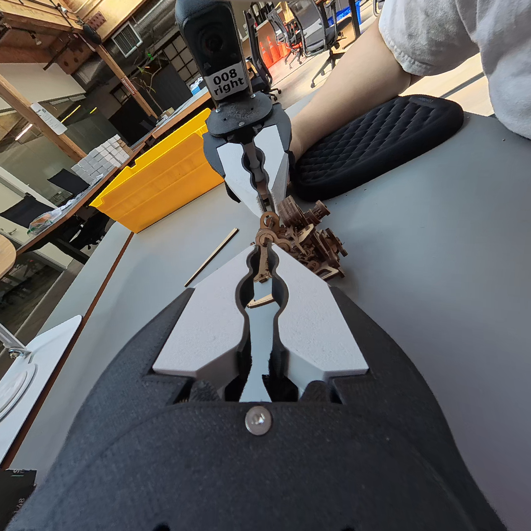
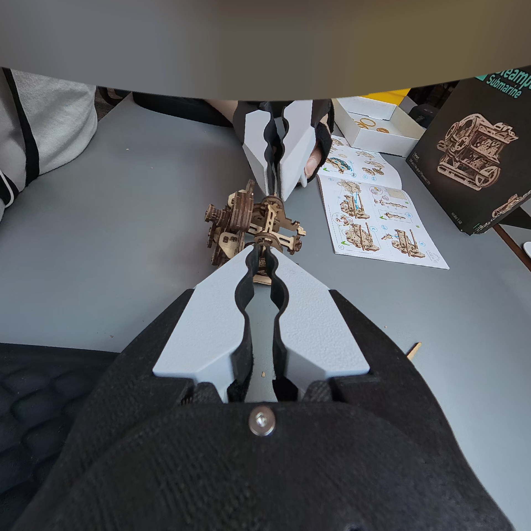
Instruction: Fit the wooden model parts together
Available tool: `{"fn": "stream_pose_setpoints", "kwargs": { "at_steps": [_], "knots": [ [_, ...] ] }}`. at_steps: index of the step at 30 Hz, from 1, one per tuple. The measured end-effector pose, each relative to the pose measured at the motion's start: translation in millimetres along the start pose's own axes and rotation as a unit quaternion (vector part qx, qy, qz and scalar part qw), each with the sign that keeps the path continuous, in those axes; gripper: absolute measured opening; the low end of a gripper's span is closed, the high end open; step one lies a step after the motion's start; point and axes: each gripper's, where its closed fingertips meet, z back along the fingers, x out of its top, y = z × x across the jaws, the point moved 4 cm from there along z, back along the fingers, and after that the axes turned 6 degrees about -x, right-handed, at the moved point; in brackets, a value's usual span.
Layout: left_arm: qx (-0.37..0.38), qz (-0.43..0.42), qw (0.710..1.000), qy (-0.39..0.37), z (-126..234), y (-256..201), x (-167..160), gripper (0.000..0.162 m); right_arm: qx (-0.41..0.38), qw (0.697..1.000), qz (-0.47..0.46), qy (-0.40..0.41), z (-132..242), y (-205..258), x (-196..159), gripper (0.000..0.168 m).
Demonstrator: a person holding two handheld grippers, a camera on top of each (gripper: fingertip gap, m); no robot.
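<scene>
Two grippers, left gripper (image 1: 265,250) and right gripper (image 2: 260,253), each clench an end of the wooden model (image 2: 253,227) mid-table. Grey table (image 1: 402,258) lies open around it; a yellow bin (image 1: 161,184) lines the far edge.

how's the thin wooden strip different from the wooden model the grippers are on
The wooden strip is one flat, plain, pale slat; the wooden model is a bulky cluster of gears and plates, partly darker brown. The strip lies loose on the table; the model is pinched by the left gripper and right gripper. Both look like laser-cut plywood.
</scene>
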Motion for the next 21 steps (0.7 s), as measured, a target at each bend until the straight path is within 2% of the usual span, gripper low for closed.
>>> {"fn": "stream_pose_setpoints", "kwargs": {
  "at_steps": [16,21],
  "knots": [
    [0.014,-0.050,0.999,0.002,-2.0,-4.0,5.5,0.001,0.009,1.000,-0.005,0.001,-1.3,1.9,0.9,0.002],
    [0.007,-0.030,1.000,-0.002,-2.4,-4.2,6.1,0.001,0.009,1.000,-0.008,0.001,-1.3,1.6,0.8,0.001]
  ]
}}
